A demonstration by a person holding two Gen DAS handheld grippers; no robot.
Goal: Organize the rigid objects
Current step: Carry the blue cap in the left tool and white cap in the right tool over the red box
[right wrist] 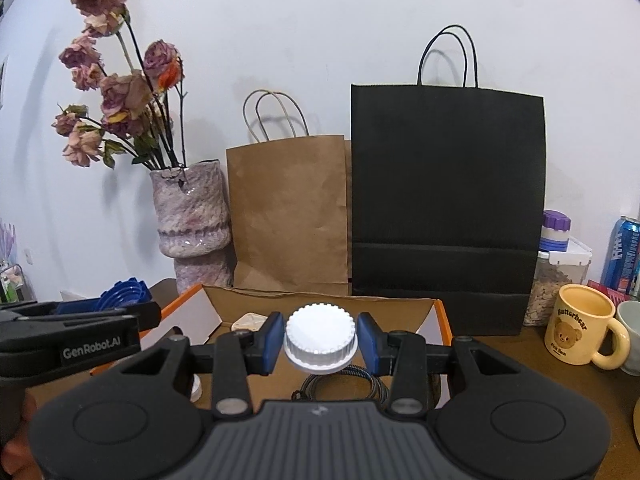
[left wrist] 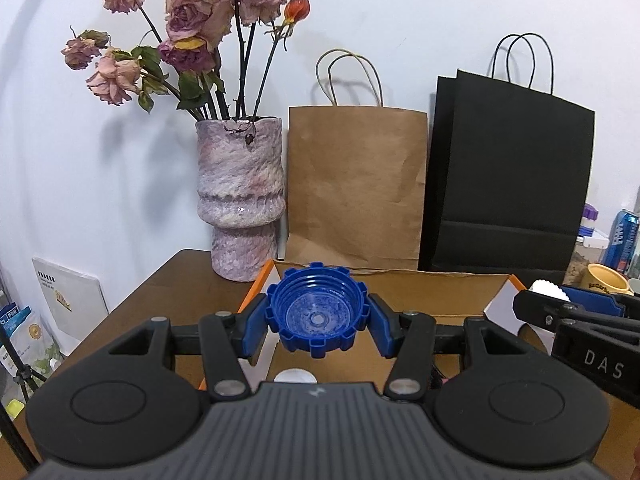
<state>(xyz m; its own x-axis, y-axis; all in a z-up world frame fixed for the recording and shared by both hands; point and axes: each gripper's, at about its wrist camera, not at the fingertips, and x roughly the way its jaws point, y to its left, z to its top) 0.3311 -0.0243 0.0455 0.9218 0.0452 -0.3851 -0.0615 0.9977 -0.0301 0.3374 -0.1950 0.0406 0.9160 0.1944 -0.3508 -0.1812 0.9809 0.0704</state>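
My left gripper (left wrist: 317, 320) is shut on a large blue ribbed cap (left wrist: 316, 314), hollow side facing the camera, held above the open cardboard box (left wrist: 440, 292). My right gripper (right wrist: 321, 340) is shut on a white ribbed cap (right wrist: 320, 338), held above the same box (right wrist: 328, 306). The right gripper shows at the right edge of the left wrist view (left wrist: 576, 312); the left gripper with the blue cap (right wrist: 124, 294) shows at the left of the right wrist view. Inside the box lie a white round lid (left wrist: 295, 376), a beige piece (right wrist: 250, 322) and a coiled black cable (right wrist: 344, 384).
A pink stone-like vase with dried roses (left wrist: 240, 200), a brown paper bag (left wrist: 356, 188) and a black paper bag (left wrist: 508, 176) stand against the wall behind the box. To the right are a yellow bear mug (right wrist: 580, 330), a jar of seeds (right wrist: 552, 280) and a blue can (right wrist: 624, 256).
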